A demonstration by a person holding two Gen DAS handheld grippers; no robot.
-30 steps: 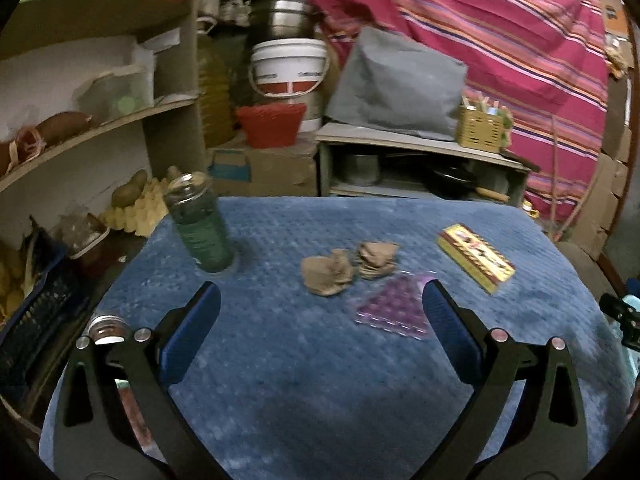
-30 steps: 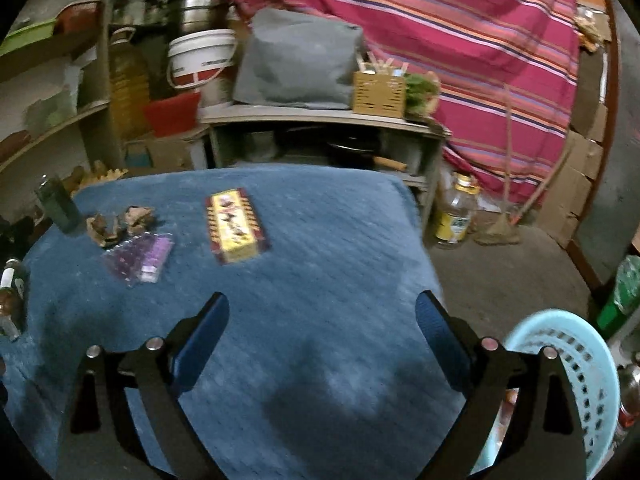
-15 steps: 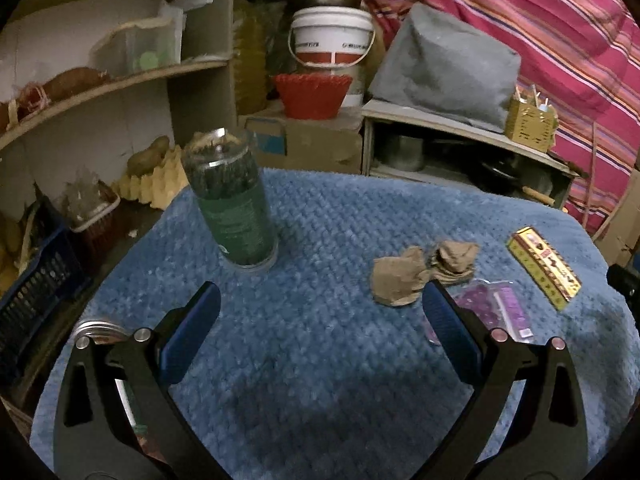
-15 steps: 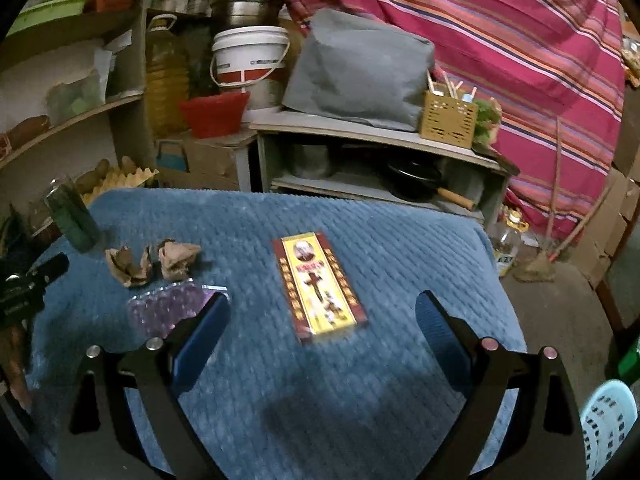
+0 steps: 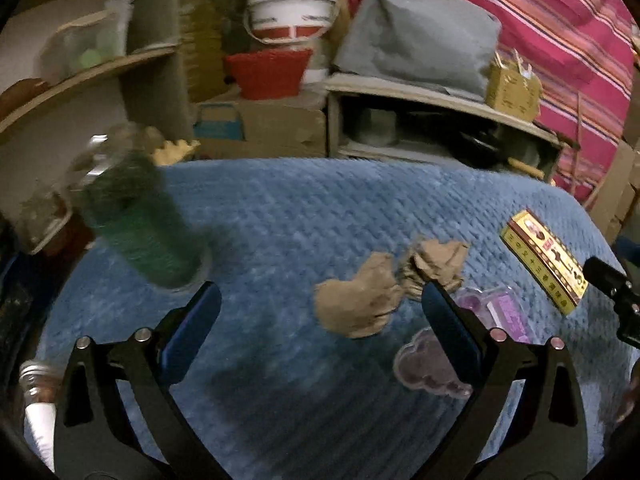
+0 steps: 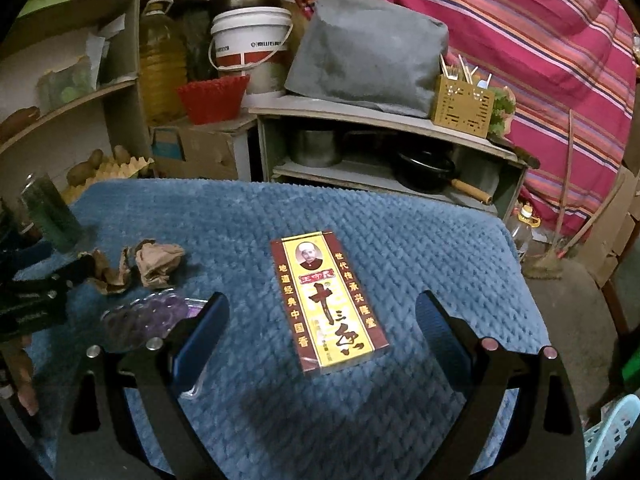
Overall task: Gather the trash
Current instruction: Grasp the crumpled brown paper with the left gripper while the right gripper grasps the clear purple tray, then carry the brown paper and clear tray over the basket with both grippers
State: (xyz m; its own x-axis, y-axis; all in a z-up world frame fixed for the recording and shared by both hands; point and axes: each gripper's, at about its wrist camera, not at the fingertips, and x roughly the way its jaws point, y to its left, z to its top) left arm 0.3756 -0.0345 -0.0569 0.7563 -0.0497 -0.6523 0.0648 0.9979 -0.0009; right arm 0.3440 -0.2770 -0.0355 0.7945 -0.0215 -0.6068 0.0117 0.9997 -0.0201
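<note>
On the blue quilted table lie two crumpled brown paper wads, a clear purple plastic blister tray and a yellow-red flat box. My left gripper is open and empty, with the nearer wad between its fingers. A green jar stands at the left. In the right wrist view, the box lies between the fingers of my open, empty right gripper. The wads, the blister tray and the jar lie to its left.
A light blue laundry basket stands on the floor at the lower right. Behind the table are shelves, a white bucket, a red basket, a grey cushion and a striped pink cloth. A bottle with a metal cap lies at the table's left edge.
Both grippers have moved forward and lower over the table. The left one swung right from the jar onto the paper wads. The right one closed in on the box.
</note>
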